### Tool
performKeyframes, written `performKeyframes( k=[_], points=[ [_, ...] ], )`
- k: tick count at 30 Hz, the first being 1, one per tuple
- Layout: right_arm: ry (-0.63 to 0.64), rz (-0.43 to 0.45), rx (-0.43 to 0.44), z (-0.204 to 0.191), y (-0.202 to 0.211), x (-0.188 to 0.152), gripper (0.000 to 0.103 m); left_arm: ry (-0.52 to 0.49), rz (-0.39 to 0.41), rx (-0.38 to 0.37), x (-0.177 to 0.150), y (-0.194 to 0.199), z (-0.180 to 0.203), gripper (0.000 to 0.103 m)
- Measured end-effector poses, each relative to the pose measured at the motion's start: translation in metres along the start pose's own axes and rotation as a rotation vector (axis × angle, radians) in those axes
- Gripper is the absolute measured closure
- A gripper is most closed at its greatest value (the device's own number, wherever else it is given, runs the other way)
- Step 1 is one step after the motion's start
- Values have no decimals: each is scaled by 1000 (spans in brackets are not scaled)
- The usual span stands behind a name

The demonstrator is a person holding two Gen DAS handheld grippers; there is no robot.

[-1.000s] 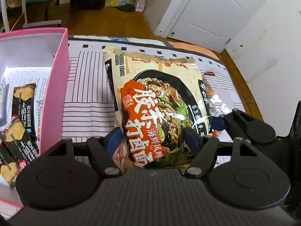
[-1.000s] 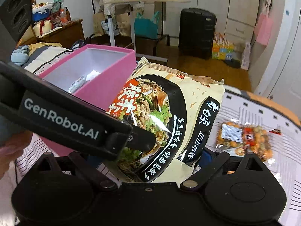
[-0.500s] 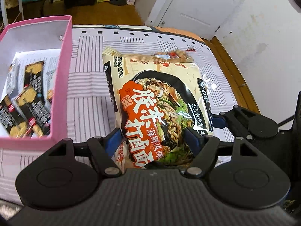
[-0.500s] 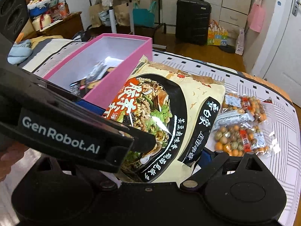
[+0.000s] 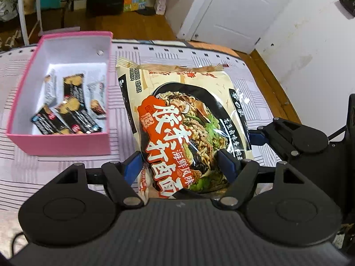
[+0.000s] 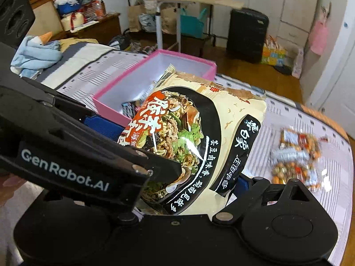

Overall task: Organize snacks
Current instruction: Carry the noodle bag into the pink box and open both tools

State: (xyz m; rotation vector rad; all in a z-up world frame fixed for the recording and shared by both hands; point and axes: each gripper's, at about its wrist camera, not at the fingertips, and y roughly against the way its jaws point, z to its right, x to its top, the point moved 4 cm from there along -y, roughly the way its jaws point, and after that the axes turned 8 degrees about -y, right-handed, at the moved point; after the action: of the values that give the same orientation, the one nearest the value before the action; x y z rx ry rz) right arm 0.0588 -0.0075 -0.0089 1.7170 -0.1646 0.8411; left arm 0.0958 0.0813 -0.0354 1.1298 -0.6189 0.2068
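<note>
A large noodle packet (image 5: 184, 119) with a black bowl picture and red label is held in the air above the striped cloth. My left gripper (image 5: 180, 166) is shut on its near end. My right gripper (image 6: 184, 177) is shut on the same packet (image 6: 199, 137) from the right side; the left gripper's body hides its left finger. A pink box (image 5: 64, 141) with white inside stands left of the packet and holds several small dark snack packs (image 5: 66, 113). The box also shows in the right wrist view (image 6: 159, 57), behind the packet.
Clear packets of mixed nuts (image 6: 297, 155) lie on the striped cloth (image 5: 55, 173) to the right. The table's wooden edge (image 5: 273, 79) and a white wall are on the right. A white door (image 5: 237, 11), a black suitcase (image 6: 246, 35) and room clutter are behind.
Both grippers have lifted the noodle packet higher and drawn back. The whole pink box is now in the left wrist view. The nut packets appear lower and farther to the right.
</note>
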Motion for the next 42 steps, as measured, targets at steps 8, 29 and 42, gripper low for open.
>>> performKeyframes(
  k=[8, 29, 42],
  points=[
    [50, 39, 71, -29, -24, 47, 6, 32, 63, 54, 17, 36, -47, 31],
    [141, -2, 205, -29, -224, 130, 7, 208, 88, 192, 66, -89, -227, 31],
    [297, 18, 9, -31, -211, 122, 8, 197, 77, 265, 64, -108, -236, 32]
  ],
)
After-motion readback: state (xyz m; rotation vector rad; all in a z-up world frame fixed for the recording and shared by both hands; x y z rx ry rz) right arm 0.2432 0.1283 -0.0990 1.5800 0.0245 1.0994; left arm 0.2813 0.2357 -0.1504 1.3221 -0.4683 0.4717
